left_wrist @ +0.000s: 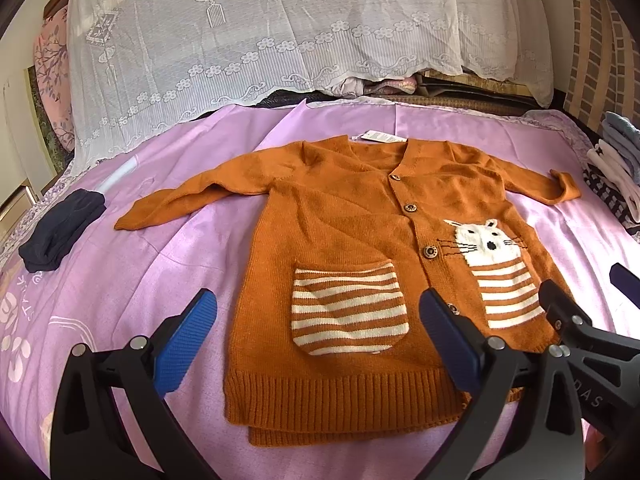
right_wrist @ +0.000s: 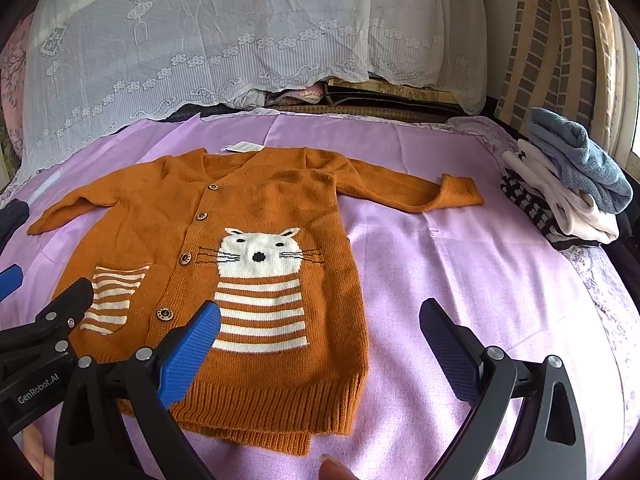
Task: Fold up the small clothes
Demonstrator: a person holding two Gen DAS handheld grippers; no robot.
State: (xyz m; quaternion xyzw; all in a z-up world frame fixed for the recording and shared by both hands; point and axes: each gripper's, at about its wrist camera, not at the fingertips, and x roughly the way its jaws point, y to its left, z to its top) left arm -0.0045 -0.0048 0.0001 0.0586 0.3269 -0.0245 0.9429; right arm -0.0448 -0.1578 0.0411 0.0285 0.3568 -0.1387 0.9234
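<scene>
An orange knitted cardigan [left_wrist: 328, 220] [right_wrist: 272, 208] lies flat and face up on the purple sheet [left_wrist: 160, 240], buttoned, with both sleeves spread out to the sides. It has a white cat motif, two striped pockets and a paper tag at the collar. My left gripper [left_wrist: 318, 316] [right_wrist: 44, 286] hovers open over the hem's left half, holding nothing. My right gripper [right_wrist: 320, 320] [left_wrist: 588, 292] is open too, straddling the cardigan's right edge near the hem. Neither touches the fabric as far as I can tell.
A folded dark navy garment [left_wrist: 60, 236] sits at the left of the bed. A stack of clothes [right_wrist: 568, 192], blue towel on top, rests at the right edge. White lace cloth [left_wrist: 280, 40] covers the things behind. A fingertip [right_wrist: 332, 470] shows at the bottom.
</scene>
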